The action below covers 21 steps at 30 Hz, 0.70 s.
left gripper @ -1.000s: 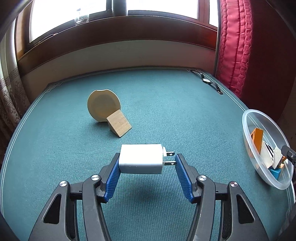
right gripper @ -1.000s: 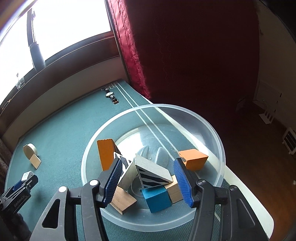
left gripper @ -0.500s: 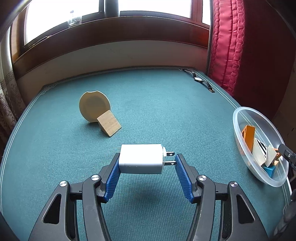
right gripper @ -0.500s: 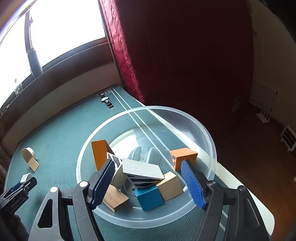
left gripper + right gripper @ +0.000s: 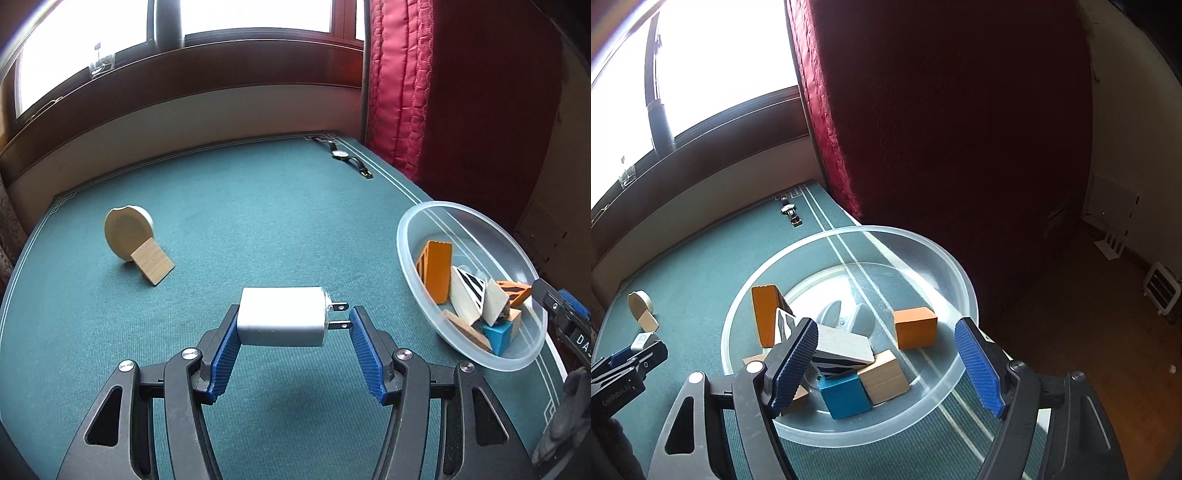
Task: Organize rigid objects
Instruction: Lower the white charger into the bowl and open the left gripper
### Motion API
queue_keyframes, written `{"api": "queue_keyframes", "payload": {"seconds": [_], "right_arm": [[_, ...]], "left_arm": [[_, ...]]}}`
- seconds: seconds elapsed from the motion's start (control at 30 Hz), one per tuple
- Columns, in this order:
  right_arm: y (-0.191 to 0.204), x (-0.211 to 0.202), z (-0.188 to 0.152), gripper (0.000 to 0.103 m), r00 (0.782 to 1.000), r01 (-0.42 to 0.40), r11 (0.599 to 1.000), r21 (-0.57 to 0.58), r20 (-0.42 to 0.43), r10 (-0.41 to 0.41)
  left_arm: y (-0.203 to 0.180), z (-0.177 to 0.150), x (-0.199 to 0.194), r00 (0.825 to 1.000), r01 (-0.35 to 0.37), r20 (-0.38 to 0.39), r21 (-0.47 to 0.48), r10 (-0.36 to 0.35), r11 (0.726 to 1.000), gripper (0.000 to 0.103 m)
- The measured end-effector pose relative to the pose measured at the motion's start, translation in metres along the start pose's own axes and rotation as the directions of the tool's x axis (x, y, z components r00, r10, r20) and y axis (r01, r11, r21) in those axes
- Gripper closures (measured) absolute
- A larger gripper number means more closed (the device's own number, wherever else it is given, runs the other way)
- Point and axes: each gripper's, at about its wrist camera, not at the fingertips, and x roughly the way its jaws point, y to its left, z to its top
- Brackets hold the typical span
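Over the green table (image 5: 258, 206), mid-transfer: left gripper (image 5: 291, 332) clamped on white charger (image 5: 282, 319), body against the left pad, plug prongs against the right one, charger carried clear of the cloth. Clear bowl (image 5: 406, 251) off to the right, near the table edge, already holding orange, blue, plain-wood and striped blocks. Right gripper (image 5: 886, 363) above the bowl's near rim, jaws opening, nothing pressed between the pads; striped wedge (image 5: 842, 350) lying loose on the pile below, just beside the left pad. Judged step: wedge drop done, charger delivery next. Needs: right gripper out of the way, left swung right over the rim, then release. Grip on the prongs looks thin, so possible twist. Wooden disc (image 5: 127, 232) and wooden wedge (image 5: 153, 264), touching, far left, not yet collected.
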Motion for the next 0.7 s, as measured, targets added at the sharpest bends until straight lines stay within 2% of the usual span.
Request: {"api": "queue_keyframes", "payload": {"seconds": [0.37, 0.7], "right_arm": [[-0.018, -0.001, 0.002, 0.022, 0.999, -0.021, 1.000, 0.022, 0.031, 0.021], [-0.023, 0.004, 0.000, 0.022, 0.999, -0.052, 0.998, 0.035, 0.019, 0.051]], "left_arm": [[-0.056, 0.012, 0.006, 0.998, 0.060, 0.000, 0.091, -0.061, 0.994, 0.044], [-0.098, 0.020, 0.011, 0.992, 0.123, -0.008, 0.149, -0.123, 0.981, 0.044]]}}
